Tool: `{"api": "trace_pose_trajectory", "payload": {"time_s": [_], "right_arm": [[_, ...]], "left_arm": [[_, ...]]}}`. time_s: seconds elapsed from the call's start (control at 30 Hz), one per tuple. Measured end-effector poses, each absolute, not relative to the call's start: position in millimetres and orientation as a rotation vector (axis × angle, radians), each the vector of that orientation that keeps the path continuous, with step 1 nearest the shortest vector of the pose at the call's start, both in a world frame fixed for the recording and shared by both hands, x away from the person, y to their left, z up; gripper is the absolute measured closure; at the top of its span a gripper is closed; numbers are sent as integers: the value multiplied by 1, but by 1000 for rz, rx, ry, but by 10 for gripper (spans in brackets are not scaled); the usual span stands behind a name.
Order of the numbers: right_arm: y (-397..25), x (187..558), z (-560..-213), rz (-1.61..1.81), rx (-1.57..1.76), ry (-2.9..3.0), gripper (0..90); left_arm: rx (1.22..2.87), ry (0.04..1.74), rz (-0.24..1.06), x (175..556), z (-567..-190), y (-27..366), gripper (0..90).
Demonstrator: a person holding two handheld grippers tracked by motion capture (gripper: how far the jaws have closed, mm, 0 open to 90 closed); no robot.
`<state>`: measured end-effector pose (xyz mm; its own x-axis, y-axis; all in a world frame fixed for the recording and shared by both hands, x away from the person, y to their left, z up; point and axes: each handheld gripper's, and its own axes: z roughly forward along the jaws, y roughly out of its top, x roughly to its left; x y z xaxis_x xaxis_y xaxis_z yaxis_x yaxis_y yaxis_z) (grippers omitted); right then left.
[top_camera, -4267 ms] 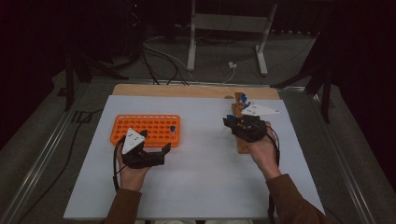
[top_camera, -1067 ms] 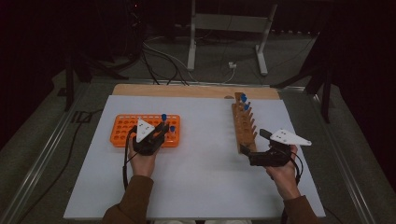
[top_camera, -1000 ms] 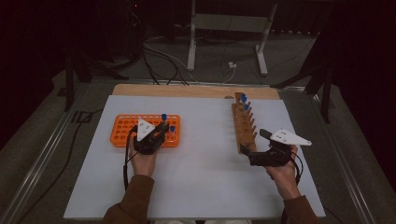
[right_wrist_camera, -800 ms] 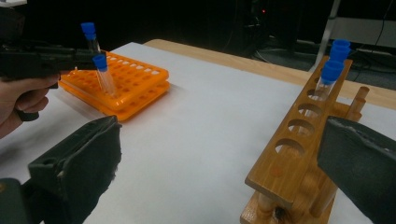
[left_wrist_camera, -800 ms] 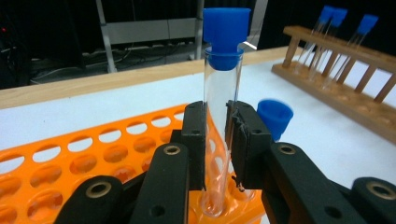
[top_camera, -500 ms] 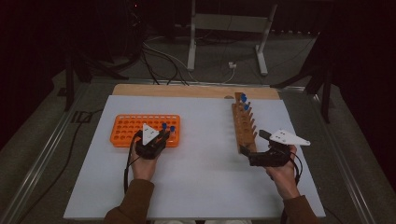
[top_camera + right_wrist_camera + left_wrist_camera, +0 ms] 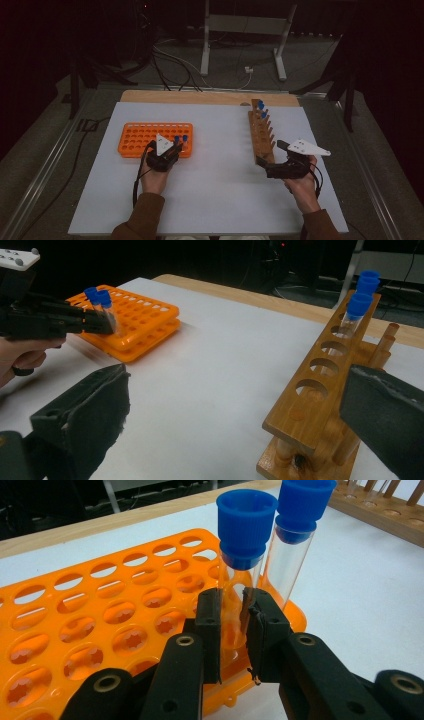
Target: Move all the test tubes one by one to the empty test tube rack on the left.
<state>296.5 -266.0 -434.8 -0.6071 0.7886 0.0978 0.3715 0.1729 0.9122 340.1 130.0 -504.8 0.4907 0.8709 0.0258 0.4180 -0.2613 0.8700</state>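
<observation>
White counter (image 7: 220, 200) under dim light: our left gripper (image 7: 234, 630) clamps a blue-capped tube (image 7: 241, 575) in the orange rack (image 7: 90, 625), left of centre. We should lift straight up, clearing its neighbour (image 7: 295, 550); our right gripper (image 7: 270, 168) waits wide by the wooden rack (image 7: 261, 132).

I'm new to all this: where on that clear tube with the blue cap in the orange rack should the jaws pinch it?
On the clear glass wall just below the blue cap, coming level from the rack's near edge. The clear blue-capped tube stands upright in the orange plastic rack, its upper part exposed, and the left gripper clamps it there. A second capped tube crowds the far side.
</observation>
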Motion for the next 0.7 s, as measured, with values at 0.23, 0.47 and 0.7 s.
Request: {"api": "trace_pose_trajectory", "payload": {"time_s": [0.23,0.47,0.7], "right_arm": [[-266,296,-434,1421,1094,2059,1],[-266,297,-435,1421,1100,2058,1],[-267,296,-435,1420,1102,2058,1]], "left_arm": [[1838,1093,601,339,-503,135,691],[1775,1074,576,328,-488,152,521],[1724,1077,590,310,-469,166,285]]}}
